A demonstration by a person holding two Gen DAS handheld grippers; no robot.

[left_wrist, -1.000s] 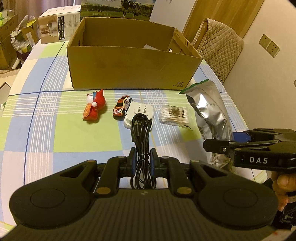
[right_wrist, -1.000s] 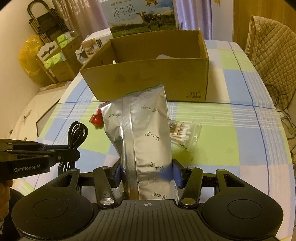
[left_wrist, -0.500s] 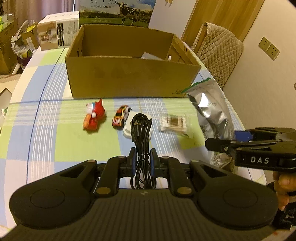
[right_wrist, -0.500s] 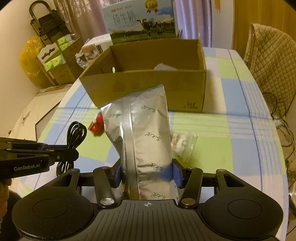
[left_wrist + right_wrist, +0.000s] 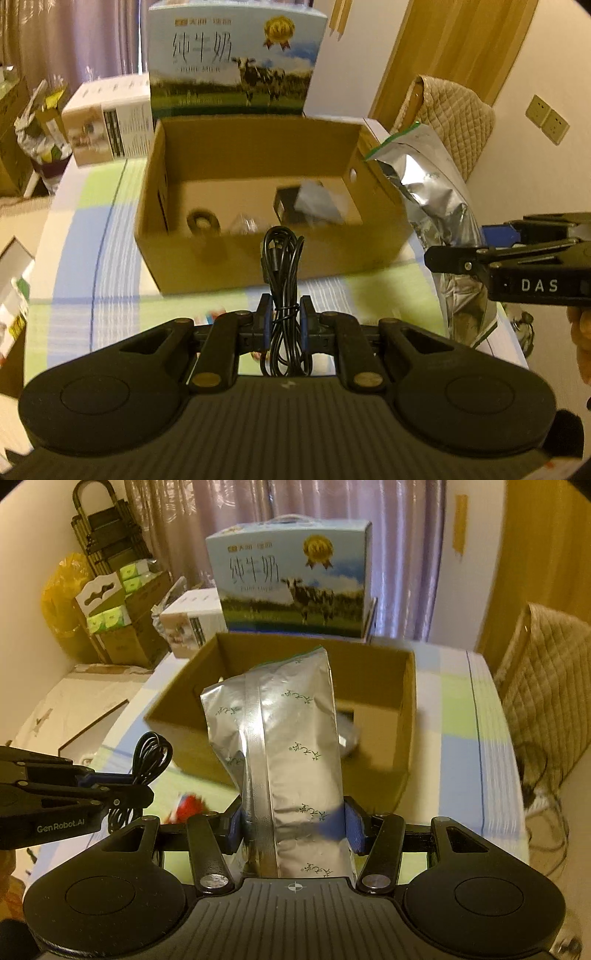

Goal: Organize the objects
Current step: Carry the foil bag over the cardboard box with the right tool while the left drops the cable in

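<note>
Both grippers are hovering before the open cardboard box (image 5: 258, 266) on the desk (image 5: 85, 258), the left gripper (image 5: 284, 325) clenching a coiled black cable (image 5: 282, 258), the right gripper (image 5: 295, 827) gripping an upright silver foil pouch (image 5: 291, 746).

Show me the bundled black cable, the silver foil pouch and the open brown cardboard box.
Bundled black cable (image 5: 282, 258): left wrist view, upper loops.
Silver foil pouch (image 5: 291, 753): right wrist view, front face.
Open brown cardboard box (image 5: 207, 260): left wrist view, near wall.
</note>
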